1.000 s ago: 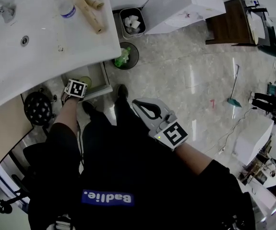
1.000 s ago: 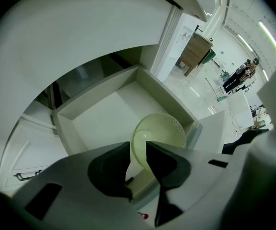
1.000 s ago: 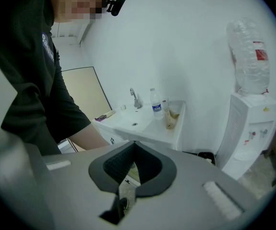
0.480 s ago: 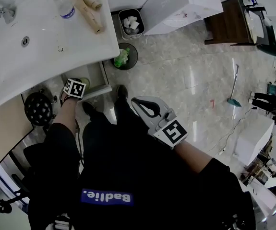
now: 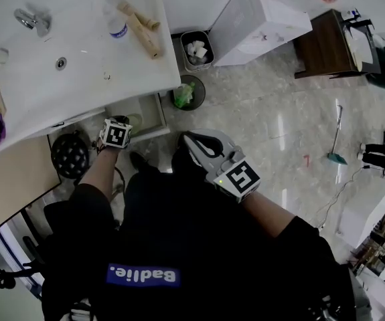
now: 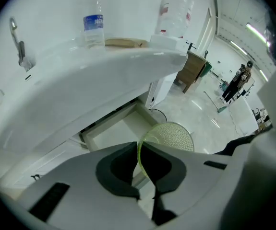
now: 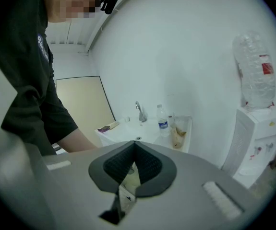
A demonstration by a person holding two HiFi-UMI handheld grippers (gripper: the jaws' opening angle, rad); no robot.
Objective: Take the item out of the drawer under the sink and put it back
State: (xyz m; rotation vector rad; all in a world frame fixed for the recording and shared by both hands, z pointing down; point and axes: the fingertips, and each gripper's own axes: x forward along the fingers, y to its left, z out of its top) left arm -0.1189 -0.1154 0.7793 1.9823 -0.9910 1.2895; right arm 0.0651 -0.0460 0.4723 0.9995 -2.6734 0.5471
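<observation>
**Left tool** point(image 6: 138, 146): pinching the rim of a translucent green bowl point(image 6: 174, 137), one pad pressed onto each side of the thin wall. The bowl is held off the drawer's floor, at the front of the open drawer point(image 6: 110, 128) beneath the white sink point(image 6: 80, 75).

**Right tool** point(image 7: 134, 147): pads pressed together with nothing between them. In the head view it is well apart from the drawer, in front of the person's dark shirt.

**On the sink:** a water bottle point(image 6: 93, 27) and a faucet point(image 5: 28, 20).
</observation>
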